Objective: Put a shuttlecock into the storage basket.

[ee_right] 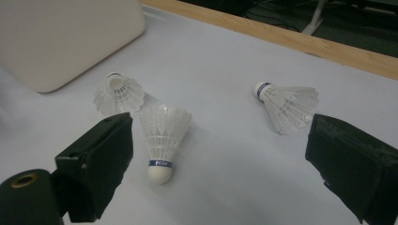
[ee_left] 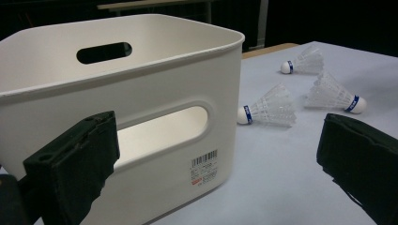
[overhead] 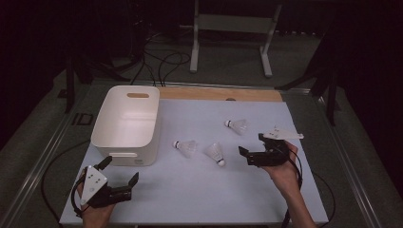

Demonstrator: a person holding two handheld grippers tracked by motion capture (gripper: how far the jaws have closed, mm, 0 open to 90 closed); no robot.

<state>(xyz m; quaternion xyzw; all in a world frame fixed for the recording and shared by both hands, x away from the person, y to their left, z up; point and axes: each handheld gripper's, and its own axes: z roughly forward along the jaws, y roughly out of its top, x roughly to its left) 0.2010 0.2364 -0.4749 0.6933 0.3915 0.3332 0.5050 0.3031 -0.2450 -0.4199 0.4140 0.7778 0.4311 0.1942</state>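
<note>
One white bin (overhead: 126, 124) is sitting at the left of the pale surface (overhead: 199, 190), and three shuttlecocks are lying to its right: one (overhead: 186, 147) near the bin, one (overhead: 216, 153) just beside it, one (overhead: 236, 126) farther back. The room behind is lying dark. The right tool (overhead: 253, 146) is hovering wide open, holding nothing, near the middle shuttlecock; the left tool (overhead: 119, 171) is gaping empty before the bin.

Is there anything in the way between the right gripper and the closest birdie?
Nothing visible. The right gripper has its jaws open and faces the nearest shuttlecock, which lies on its side on bare table. The other two shuttlecocks lie off to the sides, not between them.
</note>
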